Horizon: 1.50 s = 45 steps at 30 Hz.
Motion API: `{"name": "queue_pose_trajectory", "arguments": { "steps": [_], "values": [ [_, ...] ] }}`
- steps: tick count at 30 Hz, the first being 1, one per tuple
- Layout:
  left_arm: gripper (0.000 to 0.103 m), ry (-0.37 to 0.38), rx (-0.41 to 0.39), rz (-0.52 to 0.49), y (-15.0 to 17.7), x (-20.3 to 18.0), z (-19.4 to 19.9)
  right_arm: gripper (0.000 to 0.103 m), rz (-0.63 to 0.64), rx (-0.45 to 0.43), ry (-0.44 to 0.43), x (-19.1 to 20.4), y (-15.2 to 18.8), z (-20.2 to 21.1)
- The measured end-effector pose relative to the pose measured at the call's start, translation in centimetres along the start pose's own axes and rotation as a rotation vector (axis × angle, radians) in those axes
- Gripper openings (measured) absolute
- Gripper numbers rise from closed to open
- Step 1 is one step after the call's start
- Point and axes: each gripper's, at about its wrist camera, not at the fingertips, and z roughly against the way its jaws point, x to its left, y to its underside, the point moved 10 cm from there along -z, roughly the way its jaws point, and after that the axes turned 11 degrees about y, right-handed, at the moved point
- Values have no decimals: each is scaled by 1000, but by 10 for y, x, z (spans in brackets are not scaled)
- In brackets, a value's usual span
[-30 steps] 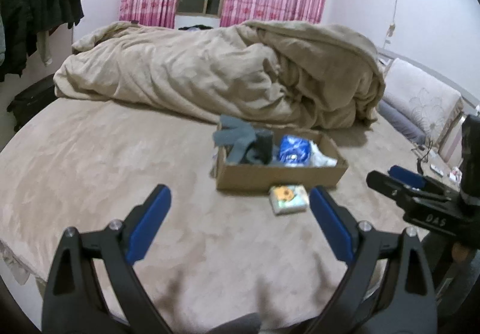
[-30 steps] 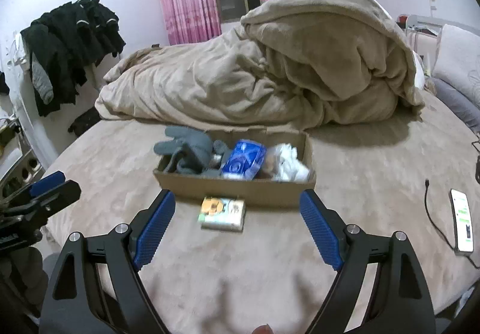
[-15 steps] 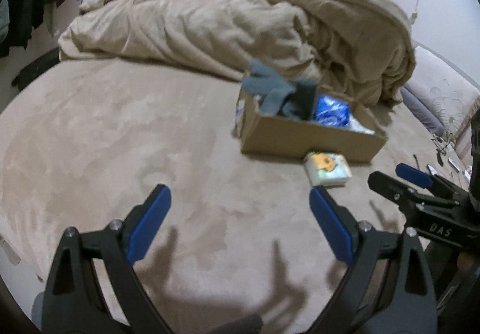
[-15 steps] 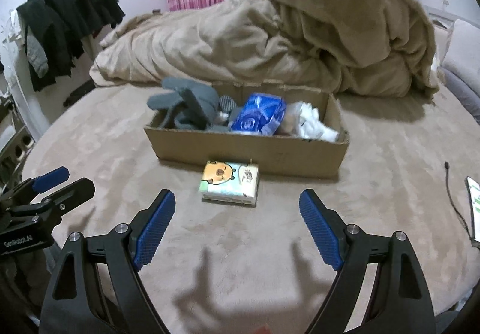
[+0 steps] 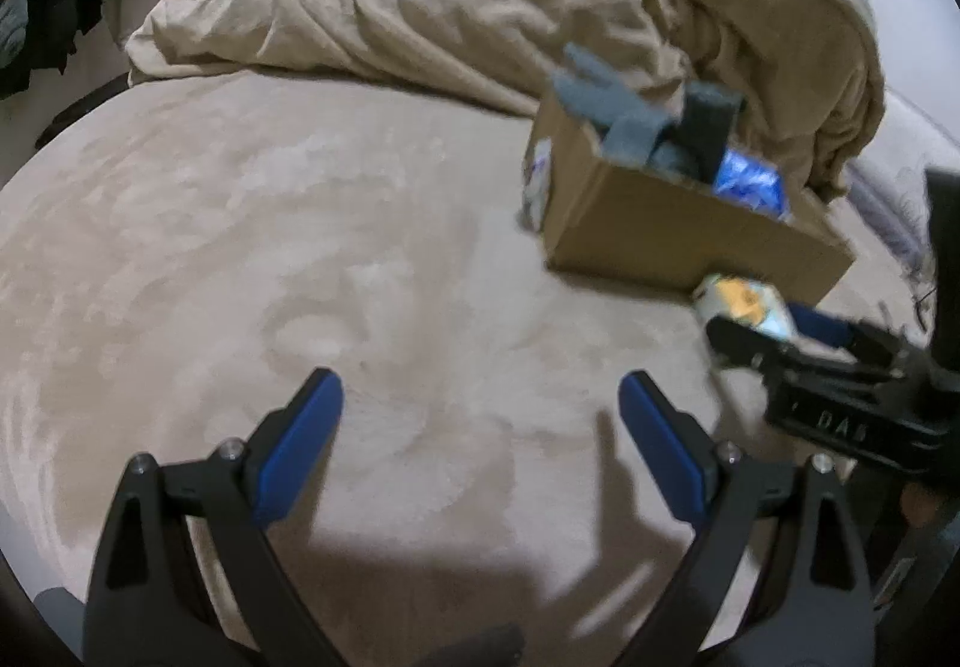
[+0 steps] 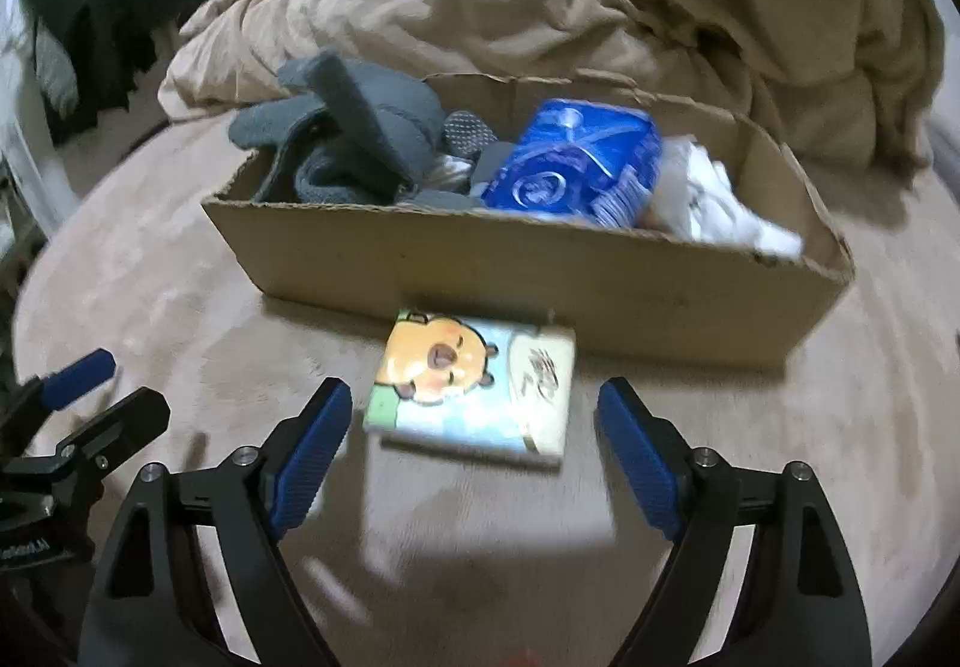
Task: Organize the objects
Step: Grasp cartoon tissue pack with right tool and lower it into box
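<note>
Because the flat tissue pack with the cartoon bear print (image 6: 474, 382) lies on the soft beige bed cover (image 6: 750, 457) just in front of the open brown cardboard box (image 6: 540, 277), a low pinch could snag plush fabric or shove the pack against the box wall. Right gripper (image 6: 474, 427) hovers with fingers spread wide, pack at its 12 o'clock, untouched. Left gripper (image 5: 480, 427) is likewise spread and empty, box at 1 o'clock.
</note>
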Motion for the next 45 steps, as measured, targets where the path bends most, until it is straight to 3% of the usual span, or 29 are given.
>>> {"name": "queue_pose_trajectory", "arguments": {
  "steps": [2, 16, 23, 29, 39, 45],
  "values": [
    [95, -9, -4, -15, 1, -1, 0, 72, 30, -6, 21, 3, 1, -5],
    [95, -1, -37, -49, 5, -31, 43, 71, 11, -49, 12, -15, 17, 48],
    [95, 68, -16, -50, 11, -62, 68, 71, -14, -57, -12, -29, 26, 83],
    [95, 96, -41, -66, -2, -91, 94, 71, -21, -130, 2, -43, 21, 131],
    [95, 88, -118, -91, -48, -121, 133, 71, -49, -231, -22, -76, -15, 183],
    [95, 86, -127, -137, -78, -123, 124, 71, -53, -275, -1, -94, -51, 178]
  ]
}}
